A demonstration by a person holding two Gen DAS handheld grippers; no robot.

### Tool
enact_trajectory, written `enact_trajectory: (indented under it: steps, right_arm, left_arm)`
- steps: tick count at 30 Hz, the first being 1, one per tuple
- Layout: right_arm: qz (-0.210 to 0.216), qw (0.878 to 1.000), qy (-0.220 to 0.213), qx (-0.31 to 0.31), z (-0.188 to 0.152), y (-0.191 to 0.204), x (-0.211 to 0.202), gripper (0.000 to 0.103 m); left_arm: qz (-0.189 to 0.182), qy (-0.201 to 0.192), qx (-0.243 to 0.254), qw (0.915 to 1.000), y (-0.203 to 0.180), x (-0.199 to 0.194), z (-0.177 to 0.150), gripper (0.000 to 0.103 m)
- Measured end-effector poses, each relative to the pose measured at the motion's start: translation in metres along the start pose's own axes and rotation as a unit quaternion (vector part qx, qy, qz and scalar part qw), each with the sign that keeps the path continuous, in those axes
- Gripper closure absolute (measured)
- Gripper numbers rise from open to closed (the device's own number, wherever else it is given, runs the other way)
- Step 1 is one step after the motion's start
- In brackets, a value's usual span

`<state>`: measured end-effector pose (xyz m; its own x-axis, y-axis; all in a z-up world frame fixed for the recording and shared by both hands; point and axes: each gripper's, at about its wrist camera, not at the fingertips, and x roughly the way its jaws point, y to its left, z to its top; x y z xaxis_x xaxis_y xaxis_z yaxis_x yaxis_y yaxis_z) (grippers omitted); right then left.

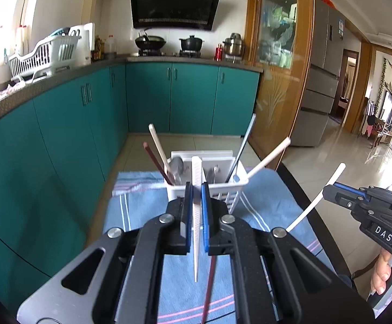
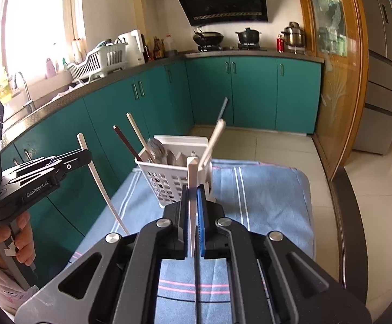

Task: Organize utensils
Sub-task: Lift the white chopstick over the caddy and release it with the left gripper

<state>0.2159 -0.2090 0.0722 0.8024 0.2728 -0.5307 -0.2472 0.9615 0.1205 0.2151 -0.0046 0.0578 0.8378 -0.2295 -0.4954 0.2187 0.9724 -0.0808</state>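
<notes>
A white slotted utensil caddy [image 1: 231, 189] [image 2: 166, 181] stands on a blue striped cloth [image 1: 147, 216] [image 2: 263, 202]. It holds spoons [image 1: 176, 166], a dark red chopstick [image 1: 156, 162], white chopsticks [image 1: 158, 145] and a blue-grey stick [image 1: 243, 148]. My left gripper [image 1: 196, 189] is shut on a white chopstick [image 1: 196, 216], held above the cloth just before the caddy; it also shows in the right wrist view [image 2: 98, 186]. My right gripper [image 2: 193, 191] is shut on another white chopstick [image 2: 192, 197], seen in the left wrist view [image 1: 317, 199].
A dark red chopstick [image 1: 209, 289] lies on the cloth under my left gripper. The table's dark edge [image 2: 350, 202] runs on the right. Teal cabinets [image 1: 60, 135] and a counter with a dish rack [image 1: 47, 54] stand to the left; the stove [image 1: 169, 51] is behind.
</notes>
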Motion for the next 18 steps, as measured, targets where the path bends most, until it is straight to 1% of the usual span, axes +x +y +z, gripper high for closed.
enact_trajectory:
  steps: [4, 7, 11, 13, 16, 18]
  right_arm:
    - [0.008, 1.000, -0.015, -0.021, 0.020, 0.010, -0.003, 0.096]
    - [0.018, 0.999, -0.025, -0.031, 0.043, 0.016, -0.005, 0.096]
    - [0.033, 0.998, -0.044, -0.032, 0.080, 0.022, -0.007, 0.096]
    - [0.042, 0.997, -0.060, -0.022, 0.103, 0.020, -0.010, 0.096]
    - [0.049, 0.995, -0.084, -0.006, 0.132, 0.016, -0.010, 0.096]
    - [0.039, 0.995, -0.094, -0.004, 0.143, 0.016, -0.005, 0.096]
  left_arm:
    - [0.007, -0.030, 0.012, 0.9995, 0.000, -0.010, 0.025, 0.097]
    - [0.005, -0.059, 0.016, 0.9981, 0.000, -0.019, 0.051, 0.097]
    - [-0.011, -0.093, 0.018, 0.9954, -0.001, -0.025, 0.090, 0.097]
    - [-0.004, -0.108, 0.014, 0.9941, 0.000, -0.025, 0.103, 0.097]
    - [0.021, -0.144, 0.008, 0.9894, 0.003, -0.019, 0.122, 0.097]
    - [0.028, -0.146, -0.004, 0.9889, 0.006, -0.006, 0.128, 0.097]
